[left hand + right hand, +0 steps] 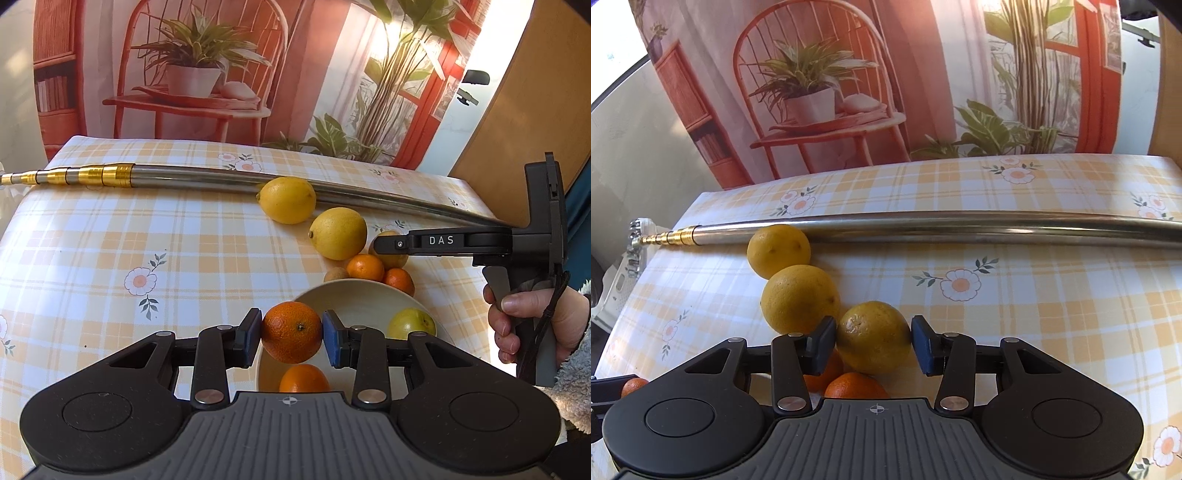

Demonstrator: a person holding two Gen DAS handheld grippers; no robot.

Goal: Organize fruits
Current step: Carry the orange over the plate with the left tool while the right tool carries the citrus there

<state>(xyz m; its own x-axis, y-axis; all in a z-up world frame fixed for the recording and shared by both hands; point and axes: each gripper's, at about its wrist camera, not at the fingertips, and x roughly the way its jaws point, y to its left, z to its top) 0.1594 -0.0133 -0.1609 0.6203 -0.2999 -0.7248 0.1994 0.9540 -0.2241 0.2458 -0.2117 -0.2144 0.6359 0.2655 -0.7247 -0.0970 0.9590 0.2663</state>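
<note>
- Left gripper (pixel 291 334): jaws pinching an orange (pixel 291 331) at its widest girth, held over the near rim of a bowl (pixel 354 295).
- In the bowl already: a second orange (pixel 303 378) low under the held one, and a yellow-green fruit (pixel 410 324) to the right.
- Right gripper (pixel 873 341): jaws spread round a lemon (pixel 873 336) on the worktop (pixel 1034 295); left pad looks to be touching the skin, right pad just beside it with a sliver of gap; not yet clamped, by the look of it.
- Still on the worktop: two more lemons (pixel 800 297) in a line running back to a metal pole (pixel 960 225), the far one touching the pole; small oranges (pixel 855 386) just below the right jaws, beside the bowl's far rim.
- A hand (pixel 532 325) in a fleecy sleeve grips the right handle.
- Handling, as a judgement: orange firm but yielding, light, round and prone to roll; waxy skin likely a little slippery, so a hold across the equator suits best, with modest squeeze to avoid bruising.
- Lemon likely heavier and stiffer, oval; best taken across the short axis at mid-body, not at the pointed ends where pads would slide off.
- Risk: neighbouring fruit touching the lemon may roll once it lifts.
</note>
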